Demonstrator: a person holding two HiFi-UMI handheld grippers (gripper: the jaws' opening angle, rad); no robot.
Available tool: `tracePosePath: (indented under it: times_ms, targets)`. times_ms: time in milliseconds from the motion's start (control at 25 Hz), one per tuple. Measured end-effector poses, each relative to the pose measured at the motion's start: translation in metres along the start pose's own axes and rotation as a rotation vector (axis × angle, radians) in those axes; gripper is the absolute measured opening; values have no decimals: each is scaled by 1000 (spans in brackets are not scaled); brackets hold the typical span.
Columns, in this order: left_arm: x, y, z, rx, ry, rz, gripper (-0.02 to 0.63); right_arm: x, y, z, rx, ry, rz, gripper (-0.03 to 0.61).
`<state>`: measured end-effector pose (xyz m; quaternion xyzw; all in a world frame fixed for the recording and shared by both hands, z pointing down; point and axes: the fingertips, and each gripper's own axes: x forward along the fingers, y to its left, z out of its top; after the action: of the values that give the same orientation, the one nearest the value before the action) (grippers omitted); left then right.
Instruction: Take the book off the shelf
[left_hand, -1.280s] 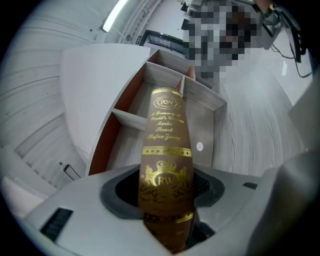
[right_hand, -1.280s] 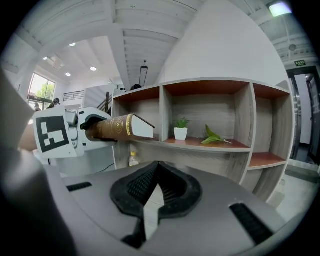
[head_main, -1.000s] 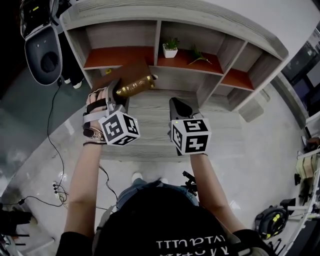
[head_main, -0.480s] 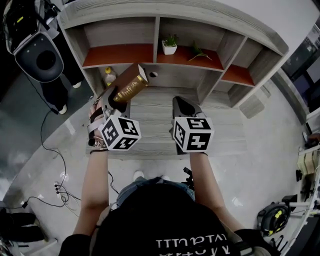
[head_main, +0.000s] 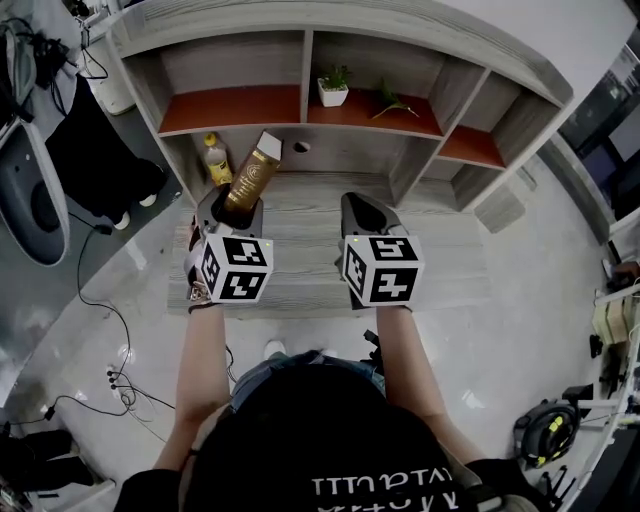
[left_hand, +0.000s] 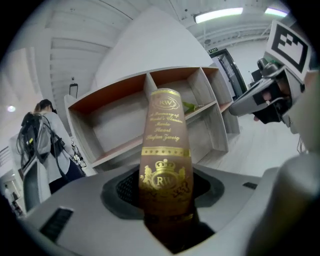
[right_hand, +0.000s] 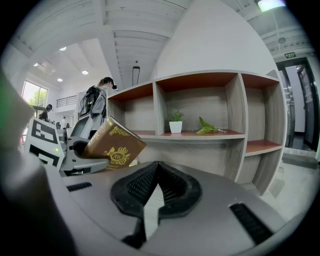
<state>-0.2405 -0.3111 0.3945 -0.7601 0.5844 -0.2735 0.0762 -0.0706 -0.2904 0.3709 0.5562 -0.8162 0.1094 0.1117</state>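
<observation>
A brown book (head_main: 250, 175) with gold print sticks out of my left gripper (head_main: 232, 205), which is shut on its lower end. The book is off the shelf and points toward the lower left compartment of the grey shelf unit (head_main: 306, 62). In the left gripper view the book (left_hand: 165, 145) stands upright between the jaws of the left gripper (left_hand: 167, 202), spine toward the camera. My right gripper (head_main: 362, 215) hovers beside it over the wooden base, shut and empty. The right gripper view shows its pads (right_hand: 145, 187) together and the book (right_hand: 113, 145) at the left.
A yellow bottle (head_main: 213, 160) stands in the lower left compartment. A white plant pot (head_main: 333, 92) and a green sprig (head_main: 393, 103) sit on the orange upper shelf. A person with a backpack (left_hand: 42, 137) stands left of the shelf. Cables lie on the floor (head_main: 110, 330).
My left gripper has turned and drawn back with the book, which swung from lying crosswise to pointing at the shelf. The yellow bottle is now uncovered. The right gripper has hardly moved.
</observation>
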Motion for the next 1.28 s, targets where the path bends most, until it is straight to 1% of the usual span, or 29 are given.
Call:
tracePosePath:
  times_ms: [240,440,640,800,920,1280]
  targets:
    - [-1,-3,-8,-150,-9,-4,230,-1,3,-3,-12,2,14,14]
    - [-2,-11,-12,-242,-37,3,230,-2,6,-6,-24,4,26,14]
    - [-3,-25,-13,-358,-72,-47,230,-1,11,-13,-25,19,44,14]
    - [-4,-29,-13,-439,-90,-81,230,0,13,-17,-33,17,37,14]
    - [-6,-31,-10,-460,-117,-95,230,0,14,-22,-43,18,24,14]
    - [-20,-28,5,-450,-202,-111,230,-7,10,-16,-57,-36,3,14]
